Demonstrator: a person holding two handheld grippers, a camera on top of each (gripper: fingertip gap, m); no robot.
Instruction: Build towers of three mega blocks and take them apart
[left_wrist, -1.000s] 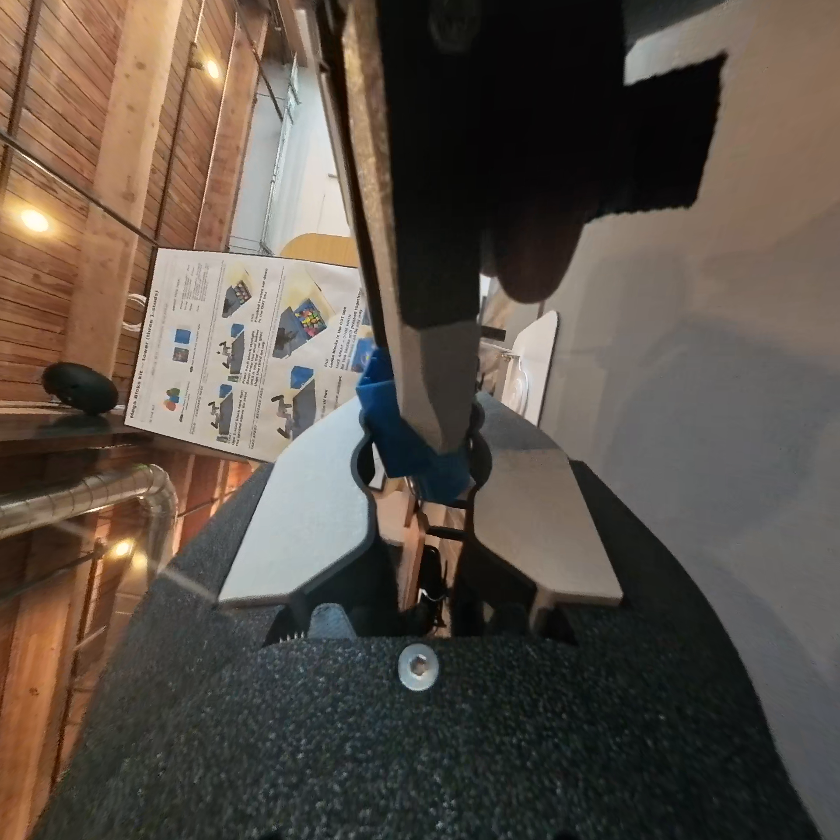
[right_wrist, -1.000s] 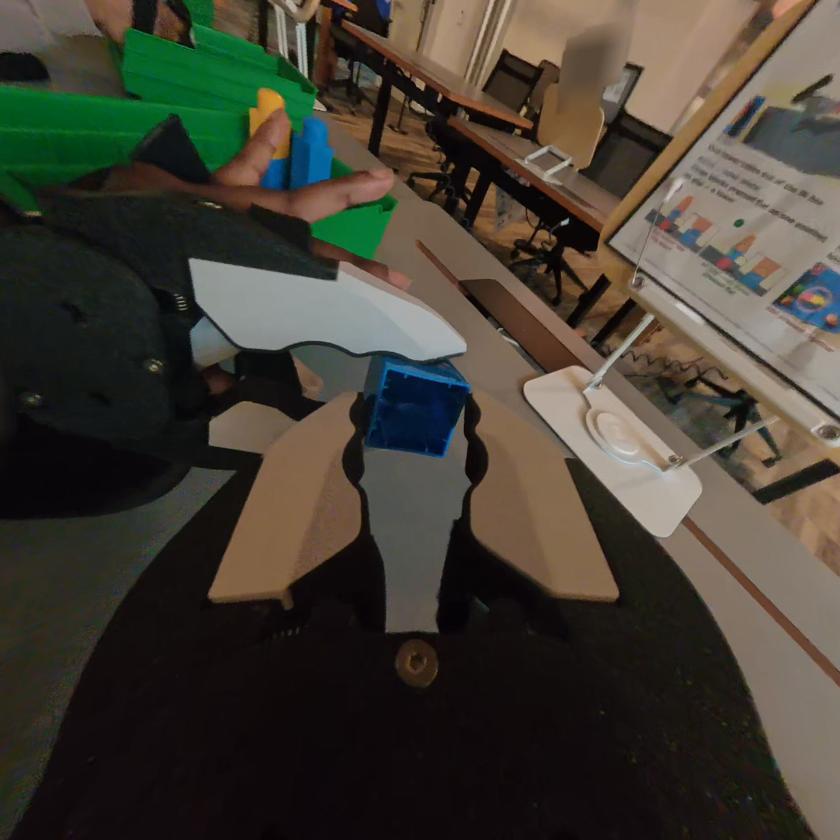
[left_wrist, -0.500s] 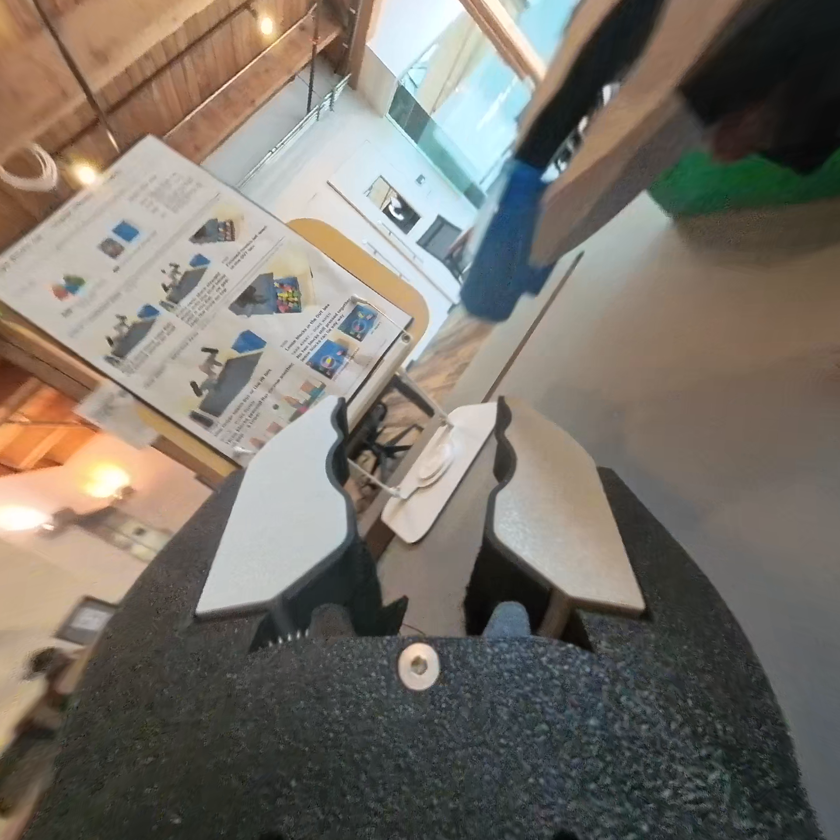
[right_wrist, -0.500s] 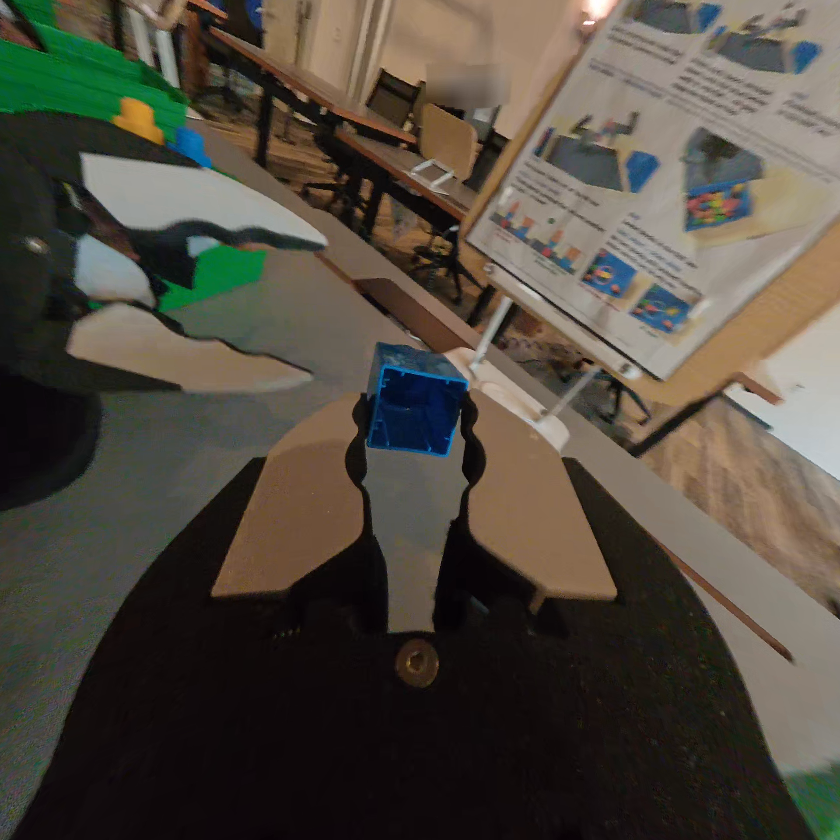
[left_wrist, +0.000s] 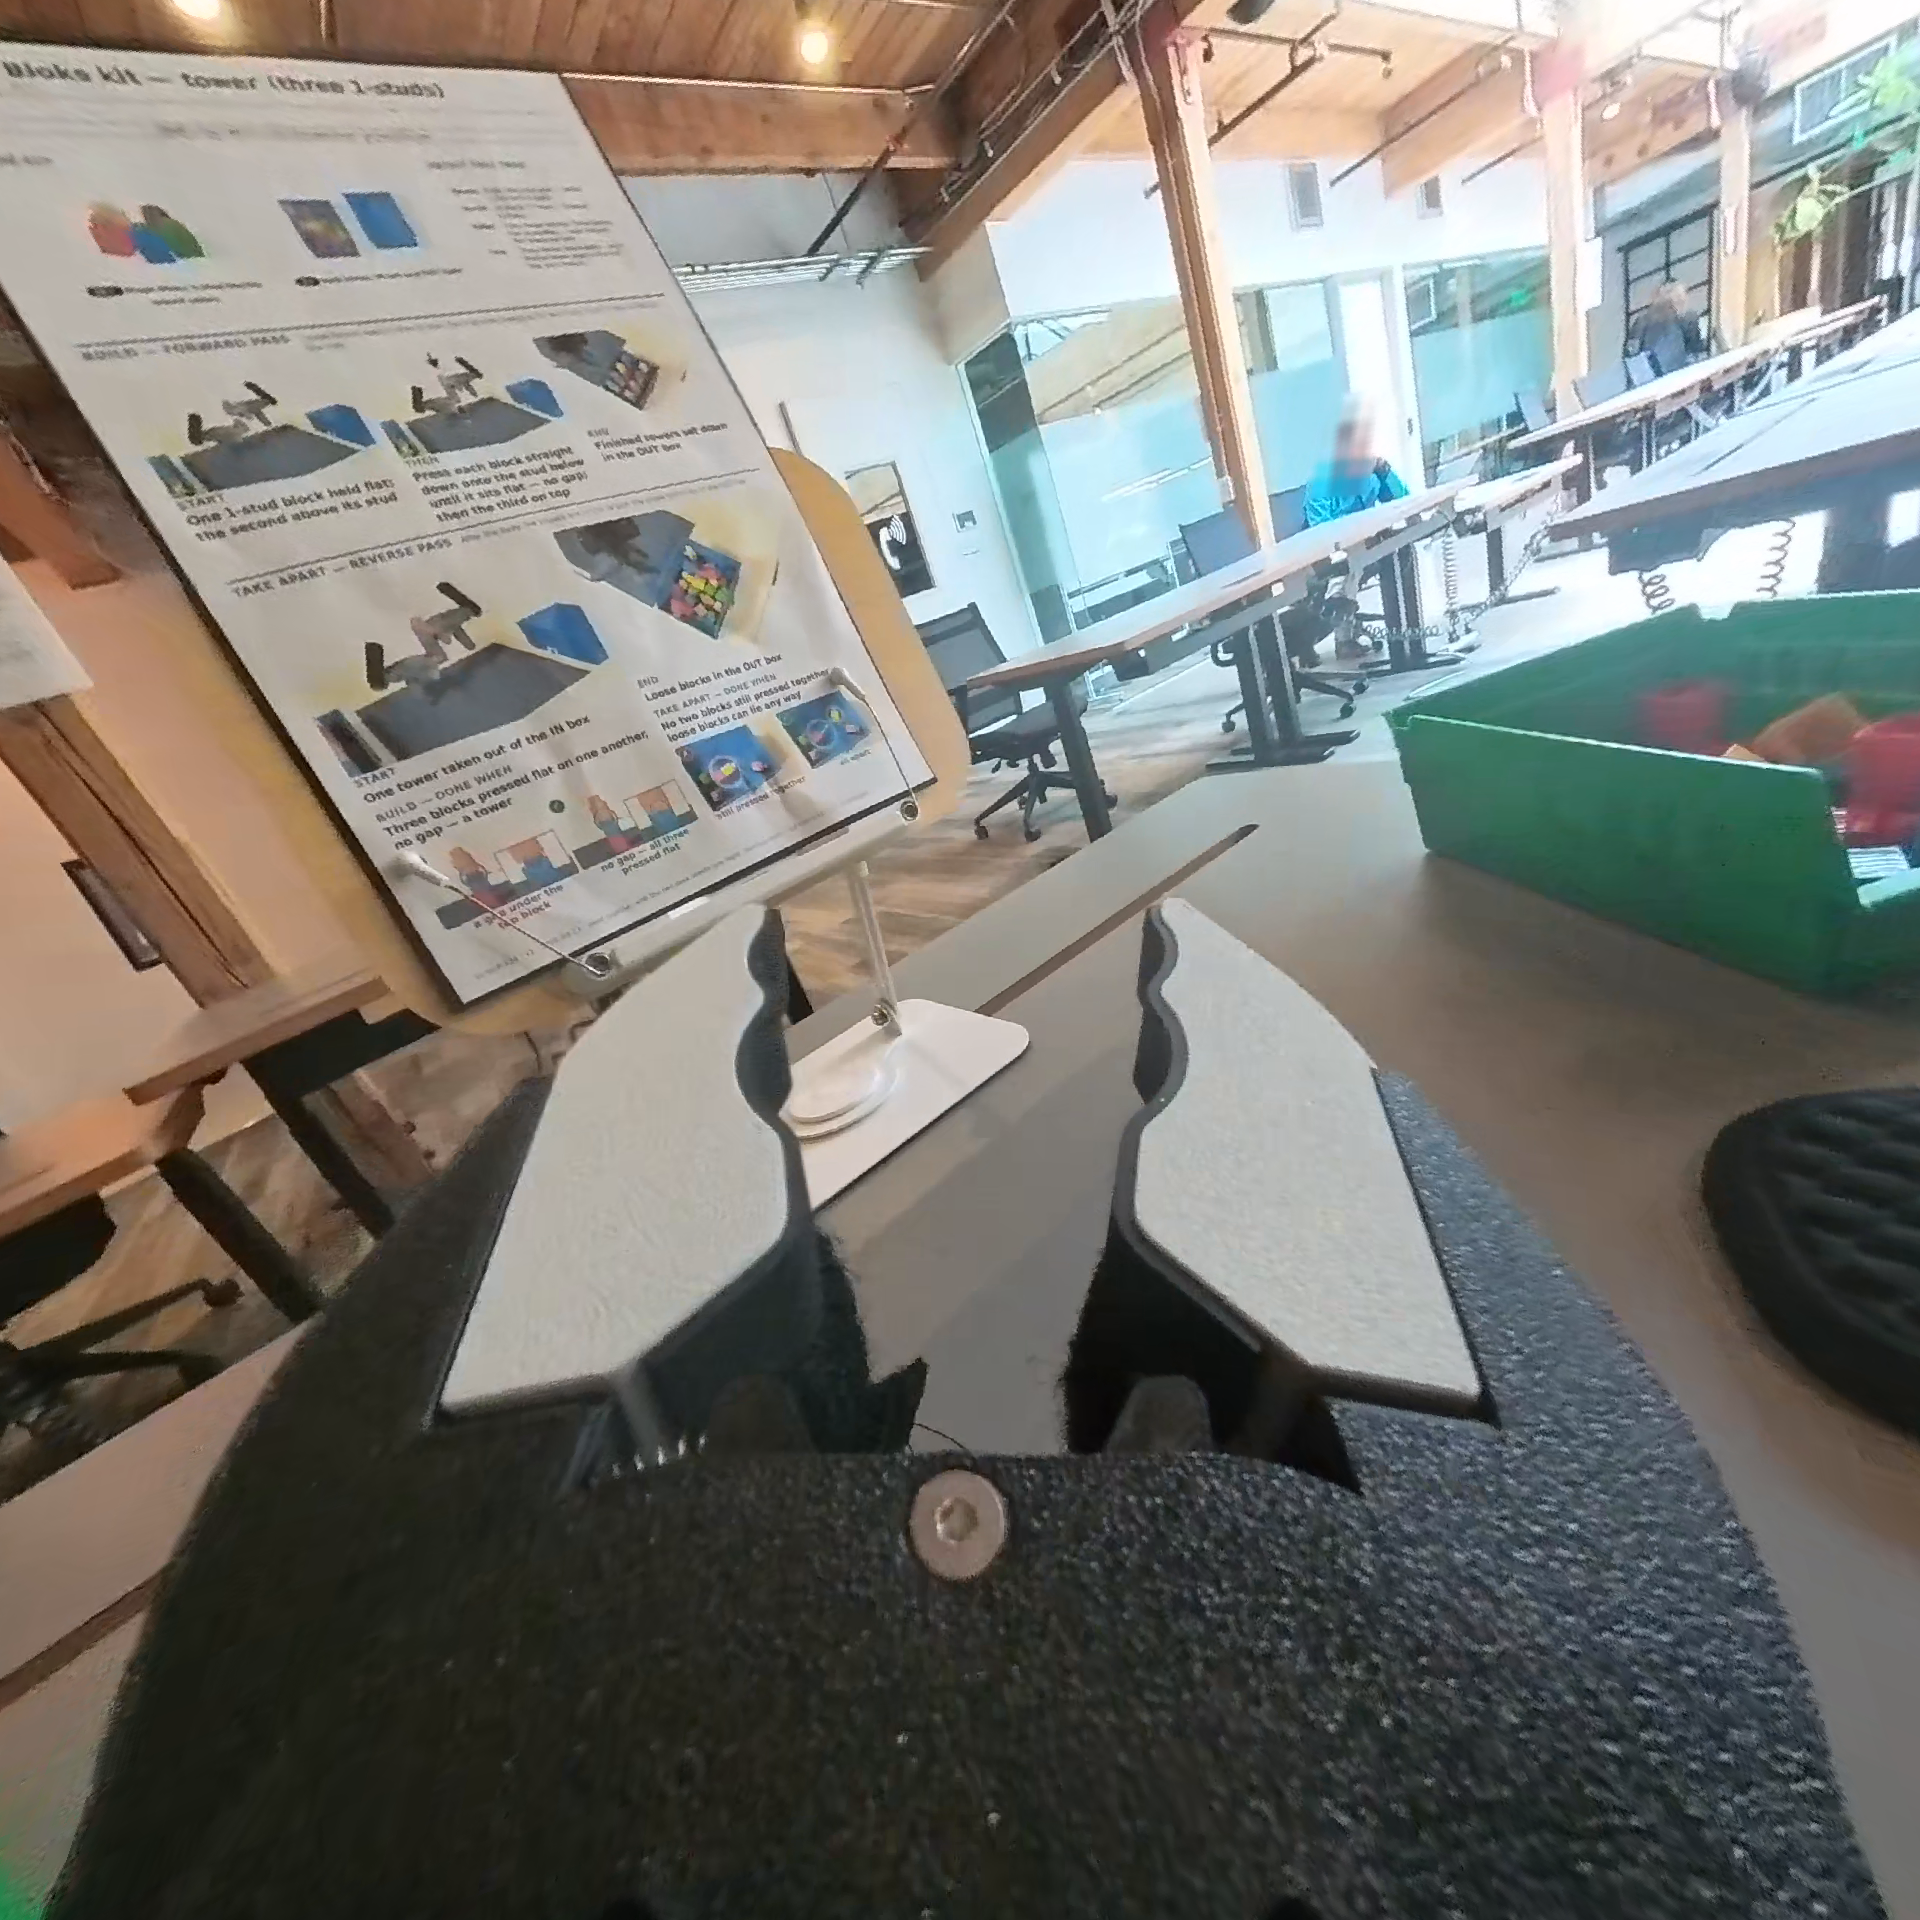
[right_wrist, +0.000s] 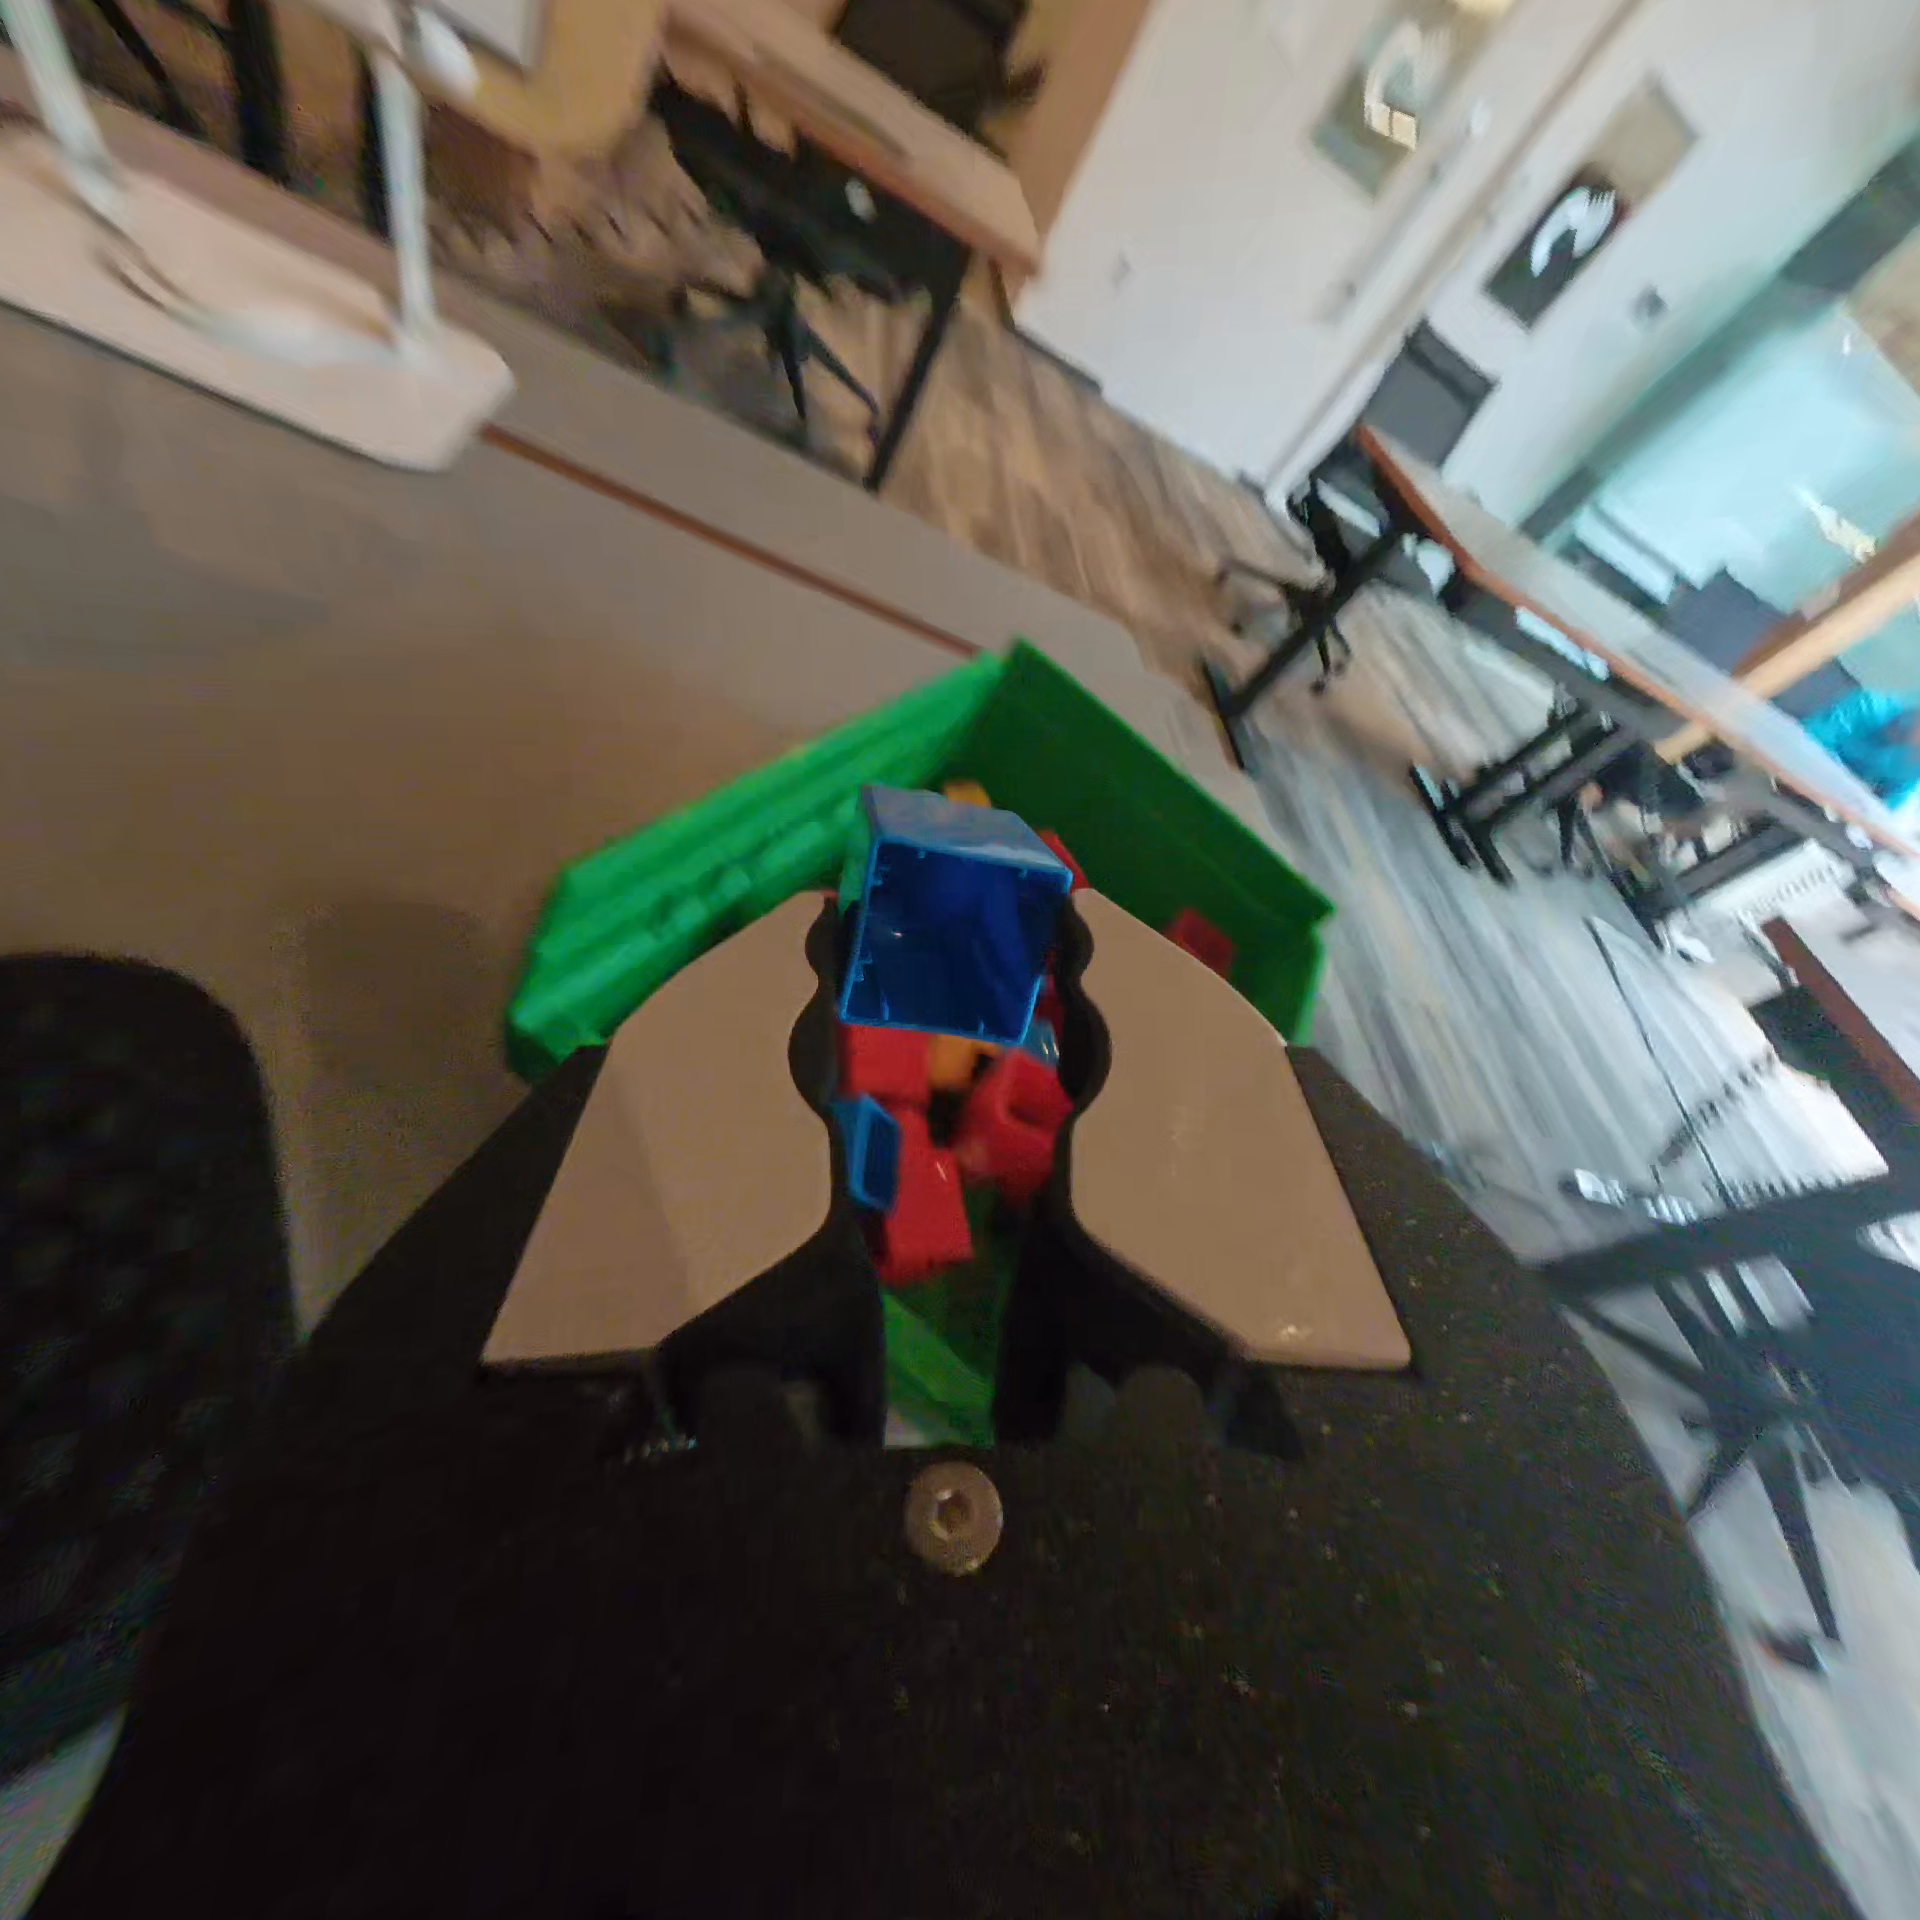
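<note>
My right gripper (right_wrist: 951, 925) is shut on a blue mega block (right_wrist: 951, 920), its hollow underside turned toward the camera. It holds the block over a green bin (right_wrist: 1132, 821) with several loose red, blue and yellow blocks (right_wrist: 997, 1122) inside. My left gripper (left_wrist: 956, 935) is open and empty above the grey table (left_wrist: 1403, 997). The green bin also shows in the left wrist view (left_wrist: 1621, 821), at the right, with red and orange blocks in it.
An instruction board (left_wrist: 416, 499) on a white stand (left_wrist: 894, 1070) stands at the table's far edge, ahead of the left gripper. A black round pad (left_wrist: 1829, 1247) lies on the table at the right. Desks and chairs fill the room beyond. Some 40 centimetres of space lies between my two pairs of fingers.
The left gripper let go of the blue block, opened and swung away to face the board. The right gripper carried the block to the right, over the green bin.
</note>
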